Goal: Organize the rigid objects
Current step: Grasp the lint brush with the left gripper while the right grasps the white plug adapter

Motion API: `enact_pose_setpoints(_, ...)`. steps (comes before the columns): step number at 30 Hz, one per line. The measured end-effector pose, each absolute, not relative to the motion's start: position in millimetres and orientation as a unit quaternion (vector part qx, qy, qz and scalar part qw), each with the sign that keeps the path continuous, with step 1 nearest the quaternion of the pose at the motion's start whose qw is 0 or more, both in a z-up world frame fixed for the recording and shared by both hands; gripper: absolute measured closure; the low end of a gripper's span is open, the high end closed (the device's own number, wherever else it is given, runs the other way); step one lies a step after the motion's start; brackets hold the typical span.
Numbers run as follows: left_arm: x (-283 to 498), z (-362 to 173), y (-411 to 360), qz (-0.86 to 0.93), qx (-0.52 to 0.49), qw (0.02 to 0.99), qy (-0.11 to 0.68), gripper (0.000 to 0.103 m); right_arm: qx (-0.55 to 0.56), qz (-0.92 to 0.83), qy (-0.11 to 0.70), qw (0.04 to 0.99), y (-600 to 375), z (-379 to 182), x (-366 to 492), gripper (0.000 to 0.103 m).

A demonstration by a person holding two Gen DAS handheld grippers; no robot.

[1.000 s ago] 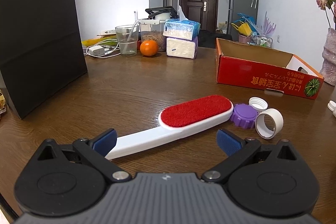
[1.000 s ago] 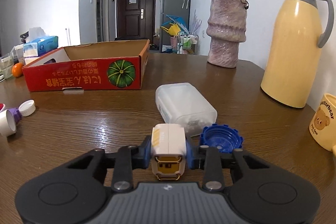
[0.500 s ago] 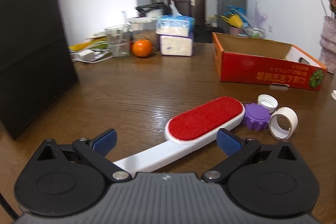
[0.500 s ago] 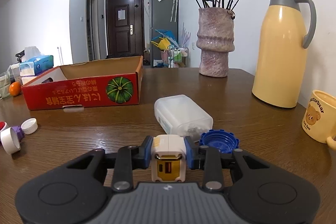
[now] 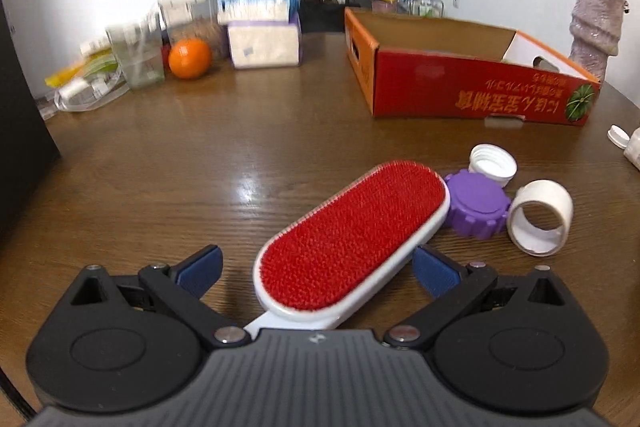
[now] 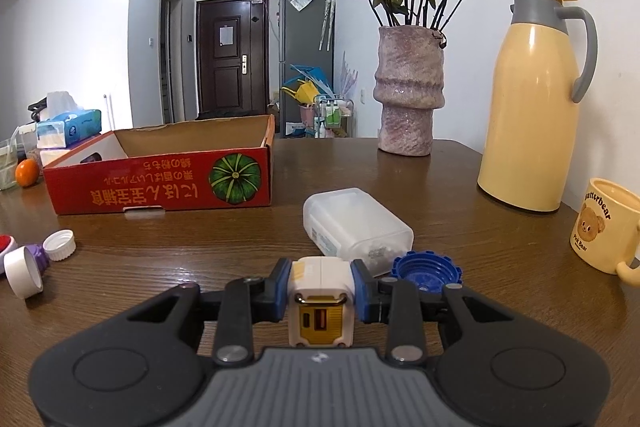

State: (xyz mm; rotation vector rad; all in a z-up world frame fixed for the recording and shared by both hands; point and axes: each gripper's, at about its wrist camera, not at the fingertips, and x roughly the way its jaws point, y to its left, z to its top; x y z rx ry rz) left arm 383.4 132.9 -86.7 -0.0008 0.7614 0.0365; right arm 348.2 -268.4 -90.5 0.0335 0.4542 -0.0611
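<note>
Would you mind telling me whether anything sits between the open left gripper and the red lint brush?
Nothing visible does. The lint brush already lies between the fingers of the left gripper, untouched by either pad. The purple cap sits just beyond its far end.

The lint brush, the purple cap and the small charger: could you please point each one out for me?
lint brush (image 5: 352, 239), left wrist view, middle of its red bristle pad.
purple cap (image 5: 476, 201), left wrist view, its flat top.
small charger (image 6: 322, 301), right wrist view, its near face.
</note>
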Motion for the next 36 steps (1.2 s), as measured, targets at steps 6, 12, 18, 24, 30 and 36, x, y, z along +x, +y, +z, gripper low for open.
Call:
enact_pose_setpoints(6, 392.0, -91.9, 146.5, 0.053, -0.036, 0.926, 0.373, 0.000, 0.016, -0.026, 0.224, 0.974, -268.2, -90.7, 348.0, 0.072)
enact_pose_setpoints(12, 388.7, -89.6, 139.9, 0.079, -0.036, 0.927, 0.364, 0.013, 0.016, -0.023, 0.222, 0.975, -267.9, -90.6, 347.1, 0.072)
enact_pose_setpoints(18, 382.1, -84.5, 124.6, 0.101, -0.045, 0.930, 0.351, 0.041, 0.018, -0.023, 0.218, 0.975, -268.5, -89.8, 346.0, 0.072)
enact_pose_setpoints(24, 376.9, -82.3, 119.9, 0.098, -0.059, 0.931, 0.345, 0.046, 0.019, -0.018, 0.211, 0.977, -267.9, -88.7, 343.2, 0.072)
enact_pose_setpoints(30, 367.0, -75.5, 119.3, 0.100, -0.076, 0.937, 0.325, 0.046, 0.020, -0.016, 0.202, 0.979, -266.4, -87.7, 339.8, 0.072)
enact_pose_setpoints(36, 357.9, -69.6, 114.8, 0.093, -0.091, 0.942, 0.308, 0.046, 0.027, -0.012, 0.193, 0.981, -264.4, -86.5, 336.0, 0.072)
